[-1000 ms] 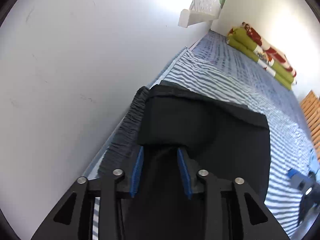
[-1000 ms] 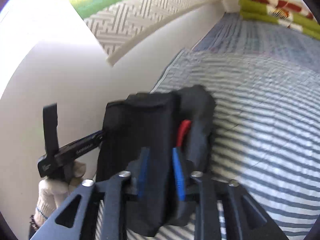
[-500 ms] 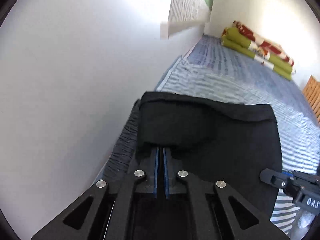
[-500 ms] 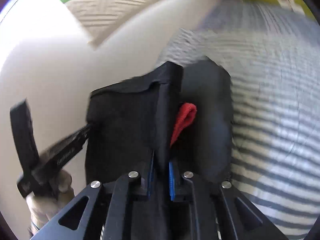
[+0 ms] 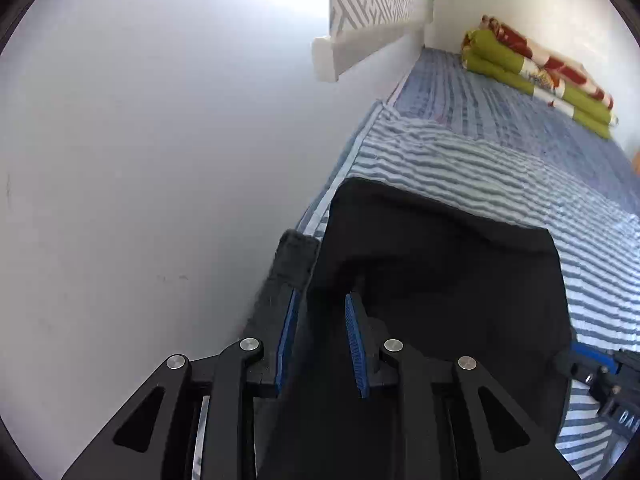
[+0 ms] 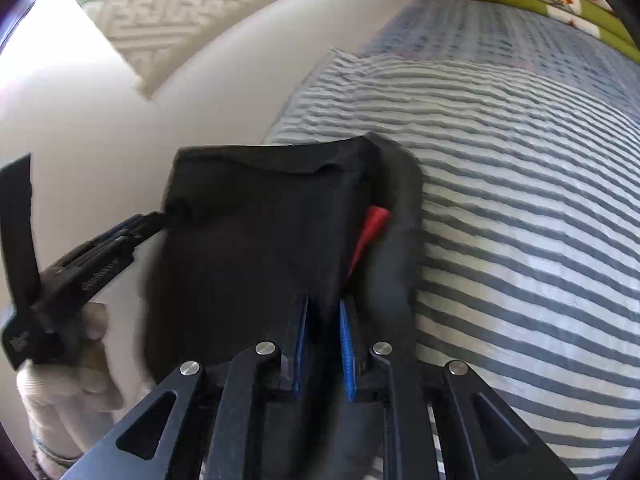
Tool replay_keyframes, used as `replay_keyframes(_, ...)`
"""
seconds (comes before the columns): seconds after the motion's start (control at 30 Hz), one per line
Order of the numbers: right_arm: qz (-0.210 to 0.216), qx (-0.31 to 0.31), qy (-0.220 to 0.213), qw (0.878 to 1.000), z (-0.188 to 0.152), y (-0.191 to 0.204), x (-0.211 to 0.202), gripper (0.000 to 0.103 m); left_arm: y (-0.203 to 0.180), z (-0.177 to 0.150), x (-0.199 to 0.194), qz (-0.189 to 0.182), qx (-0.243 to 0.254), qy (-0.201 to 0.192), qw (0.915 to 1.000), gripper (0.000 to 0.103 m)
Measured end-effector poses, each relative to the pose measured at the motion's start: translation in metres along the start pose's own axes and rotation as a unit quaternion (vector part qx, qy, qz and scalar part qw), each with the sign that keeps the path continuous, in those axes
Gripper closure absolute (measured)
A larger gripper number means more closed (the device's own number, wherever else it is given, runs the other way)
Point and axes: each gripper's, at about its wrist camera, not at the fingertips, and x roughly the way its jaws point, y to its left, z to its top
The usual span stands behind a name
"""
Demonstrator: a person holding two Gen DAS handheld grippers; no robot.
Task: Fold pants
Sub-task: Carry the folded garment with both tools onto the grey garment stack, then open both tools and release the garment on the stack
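Left gripper (image 5: 320, 332) jaws just reopened, apart around pants (image 5: 440, 300) fold. Right gripper (image 6: 324, 340) narrow on pants edge, probably pinching it.

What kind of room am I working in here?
Most likely a bedroom: the black pants lie on a bed-like surface with a striped sheet against a white wall, and a folded green and red blanket sits at the far end.
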Motion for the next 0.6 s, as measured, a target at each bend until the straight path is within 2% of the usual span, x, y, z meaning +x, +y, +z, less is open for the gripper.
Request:
replay_keyframes(0.07,-0.019,-0.020,-0.050,0.998,-0.003,0.001,-0.022,0.088,0.005,-0.006,-0.016,-0.007,-0.007,-0.029,0.9995,0.077)
replay_keyframes(0.13,0.001,-0.048,-0.089,0.995,-0.008,0.011,-0.039,0.086,0.003,-0.015,-0.030,-0.027,0.001,-0.051,0.9983,0.077)
replay_keyframes(0.17,0.006,-0.066,-0.092,0.994,-0.010,0.018,-0.042,0.086,-0.003,-0.020,-0.036,-0.044,0.014,-0.050,0.9977,0.077)
replay_keyframes(0.23,0.012,-0.100,-0.079,0.992,-0.017,0.034,-0.036,0.086,-0.015,-0.034,-0.034,-0.059,0.036,-0.037,0.9969,0.077)
replay_keyframes(0.3,0.017,-0.121,-0.051,0.991,-0.022,0.044,-0.020,0.083,-0.025,-0.051,-0.033,-0.053,0.049,-0.018,0.9972,0.076)
replay_keyframes(0.33,-0.004,-0.131,-0.034,0.991,-0.026,0.046,-0.009,0.082,-0.027,-0.059,-0.025,-0.043,0.054,-0.009,0.9976,0.075)
replay_keyframes(0.4,-0.056,-0.138,-0.015,0.989,-0.032,0.044,0.004,0.081,-0.027,-0.067,-0.012,-0.019,0.046,0.004,0.9987,0.063)
replay_keyframes(0.47,-0.089,-0.132,-0.009,0.987,-0.040,0.032,0.007,0.081,-0.020,-0.080,-0.019,-0.012,0.029,-0.005,0.9995,0.054)
replay_keyframes(0.5,-0.096,-0.127,-0.010,0.987,-0.043,0.027,0.002,0.081,-0.017,-0.084,-0.020,-0.004,0.023,-0.007,0.9997,0.048)
replay_keyframes(0.53,-0.099,-0.121,-0.011,0.988,-0.047,0.021,-0.006,0.081,-0.013,-0.091,-0.025,0.006,0.014,-0.005,0.9999,0.047)
replay_keyframes(0.6,-0.108,-0.113,-0.017,0.988,-0.054,0.012,-0.025,0.081,-0.012,-0.104,-0.030,0.002,0.003,0.007,1.0000,0.047)
